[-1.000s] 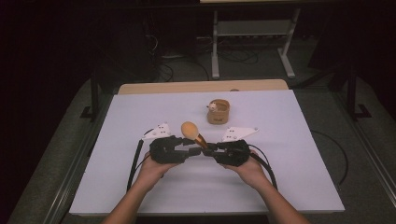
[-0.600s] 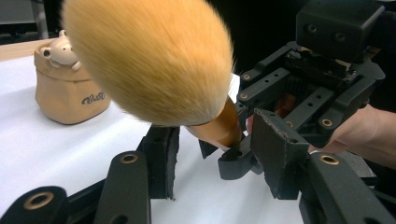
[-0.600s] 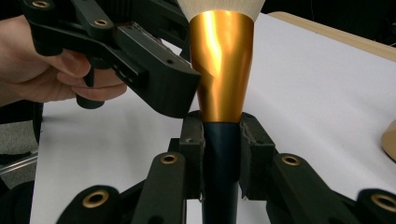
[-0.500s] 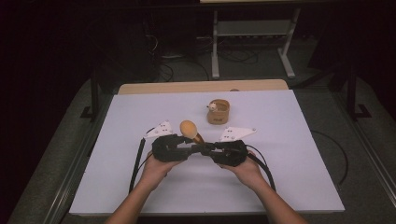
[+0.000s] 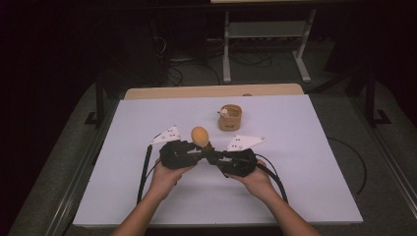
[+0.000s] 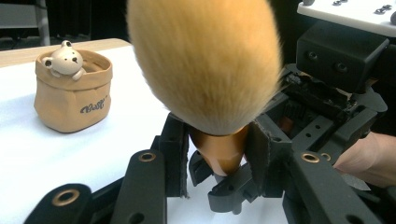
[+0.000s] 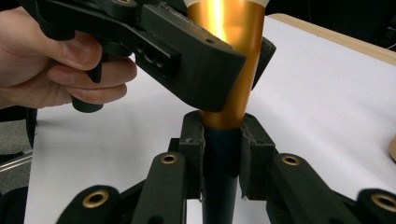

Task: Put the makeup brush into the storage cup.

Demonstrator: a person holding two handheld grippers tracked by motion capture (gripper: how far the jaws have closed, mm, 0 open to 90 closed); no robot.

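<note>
Makeup brush clamped by both: right hand-held gripper grips dark handle, left hand-held gripper, jaws just closing, pinches gold ferrule; handover unfinished, bear pot on far counter awaits.

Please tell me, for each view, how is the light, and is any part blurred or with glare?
High view: the white table is evenly lit, the room behind is almost black. Left gripper view: the makeup brush bristles, very close, look soft, while the bear pouch is sharp. Right gripper view: a bright glare streak runs down the brush's gold ferrule, and the nearest jaws are slightly blurred.
</note>
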